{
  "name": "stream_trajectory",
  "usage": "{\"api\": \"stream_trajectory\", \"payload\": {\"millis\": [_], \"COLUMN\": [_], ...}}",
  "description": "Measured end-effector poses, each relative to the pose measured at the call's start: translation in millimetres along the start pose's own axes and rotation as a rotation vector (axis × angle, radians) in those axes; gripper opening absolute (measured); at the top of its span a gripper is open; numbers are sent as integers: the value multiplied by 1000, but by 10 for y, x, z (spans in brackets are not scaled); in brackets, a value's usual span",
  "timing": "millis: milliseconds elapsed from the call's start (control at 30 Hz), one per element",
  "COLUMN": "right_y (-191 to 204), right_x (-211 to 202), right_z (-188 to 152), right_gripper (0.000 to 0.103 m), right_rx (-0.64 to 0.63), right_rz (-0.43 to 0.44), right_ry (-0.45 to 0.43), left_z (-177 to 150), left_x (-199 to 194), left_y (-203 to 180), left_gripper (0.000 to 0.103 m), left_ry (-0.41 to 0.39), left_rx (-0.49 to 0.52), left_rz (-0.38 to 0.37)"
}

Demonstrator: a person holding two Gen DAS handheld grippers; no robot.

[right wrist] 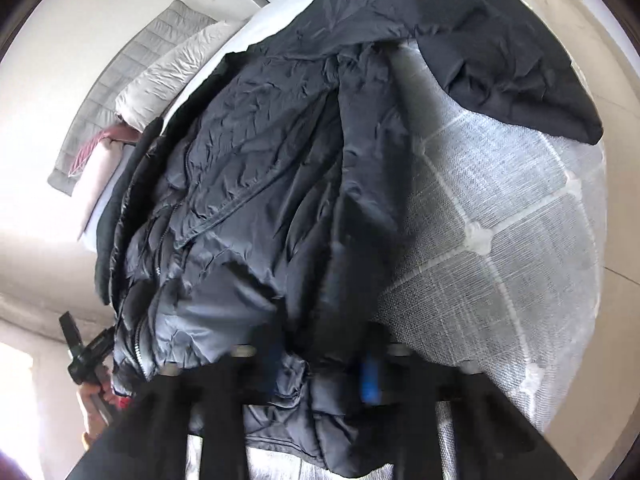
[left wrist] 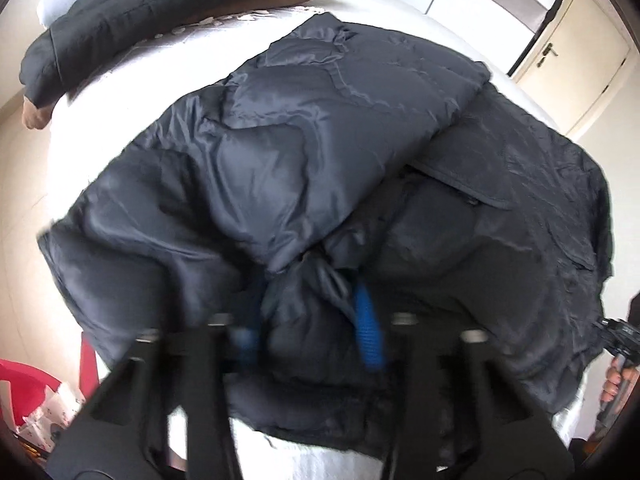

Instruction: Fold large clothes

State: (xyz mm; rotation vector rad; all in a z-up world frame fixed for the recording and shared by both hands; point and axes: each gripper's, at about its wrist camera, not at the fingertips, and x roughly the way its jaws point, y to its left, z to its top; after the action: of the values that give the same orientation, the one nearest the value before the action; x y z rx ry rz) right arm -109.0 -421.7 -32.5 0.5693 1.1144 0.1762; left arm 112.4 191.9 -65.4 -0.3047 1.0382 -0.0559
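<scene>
A large dark navy puffer jacket [left wrist: 304,152] lies crumpled on the bed, its shiny lining turned up on the left half. In the left wrist view my left gripper [left wrist: 308,332] sits at the jacket's near edge, and a bunch of its fabric is pinched between the blue pads [left wrist: 368,328]. The right wrist view shows the same jacket [right wrist: 260,140] hanging over the mattress edge. My right gripper [right wrist: 320,376] is shut on a fold of its hem beside a blue pad [right wrist: 370,376]. Each view catches the other gripper, held in a hand, at its edge.
The bed has a white sheet [left wrist: 132,92] and a grey woven mattress side [right wrist: 500,200]. A folded dark garment [left wrist: 160,12] rests on a pile at the far end. Pillows [right wrist: 168,68] lean on a grey headboard. A red bin [left wrist: 24,380] stands on the floor, and a cream door [left wrist: 580,60] is beyond.
</scene>
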Motion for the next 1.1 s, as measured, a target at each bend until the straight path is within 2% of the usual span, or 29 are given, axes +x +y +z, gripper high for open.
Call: {"api": "stream_trajectory", "payload": {"millis": [33, 167, 267, 333, 400, 433, 467, 500, 567, 600, 633, 667, 700, 733, 800, 867, 933, 967, 1033, 1067, 1100], "right_y": [42, 243, 261, 218, 189, 156, 142, 158, 248, 317, 377, 400, 473, 515, 651, 758, 880, 915, 983, 990, 1025], "right_x": [-57, -485, -724, -711, -508, -388, -276, -216, -223, -293, -378, -438, -513, -582, -609, -535, -426, -360, -234, -173, -98], "right_z": [-4, 47, 49, 18, -18, -22, -38, -40, -30, -23, -26, -49, -58, -34, -35, 31, 61, 59, 19, 15, -2], "right_gripper": [12, 9, 9, 9, 12, 18, 24, 33, 33, 34, 39, 44, 54, 62, 67, 68, 68, 68, 68, 68, 68], "right_rx": [-11, -74, -76, -75, -90, -96, -107, -120, -141, -149, -155, -161, -169, -178, -206, -239, -265, -274, -287, -291, -301], "right_rz": [-14, -91, -179, -257, -363, -408, -446, -465, -489, -497, -489, -480, -464, -446, -416, -402, -400, -398, -388, -382, -382], "right_ry": [-20, -181, -230, -201, -126, -92, -69, -68, -88, -113, -151, -185, -228, -262, -302, -296, -267, -251, -217, -205, -188], "left_z": [-22, -123, -289, -401, -481, -515, -523, -541, -549, -551, -550, -558, -547, -532, -480, -421, -361, -344, -255, -221, -130], "left_x": [-87, -514, -752, -731, -576, -483, -442, -439, -568, -657, -770, -846, -931, -982, -1021, -899, -664, -585, -367, -369, -385], "left_y": [-28, -81, -226, -331, -392, -423, -444, -487, -588, -624, -663, -692, -728, -761, -804, -819, -828, -787, -759, -721, -704], "left_gripper": [19, 14, 14, 16, 24, 28, 35, 37, 40, 47, 52, 63, 70, 71, 73, 74, 74, 72, 47, 22, 11], "left_ry": [-7, -46, -9, 60, 120, 139, 137, 125, 74, 38, -16, -62, -116, -162, -221, -206, -140, -120, -84, -89, -106], "left_rx": [-13, -12, 46, 133, 200, 234, 254, 284, 339, 358, 374, 387, 402, 414, 441, 474, 485, 479, 448, 428, 388], "left_rz": [-22, -74, -131, -122, -59, -10, 19, 48, 80, 86, 91, 96, 107, 129, 175, 202, 208, 218, 265, 268, 270]}}
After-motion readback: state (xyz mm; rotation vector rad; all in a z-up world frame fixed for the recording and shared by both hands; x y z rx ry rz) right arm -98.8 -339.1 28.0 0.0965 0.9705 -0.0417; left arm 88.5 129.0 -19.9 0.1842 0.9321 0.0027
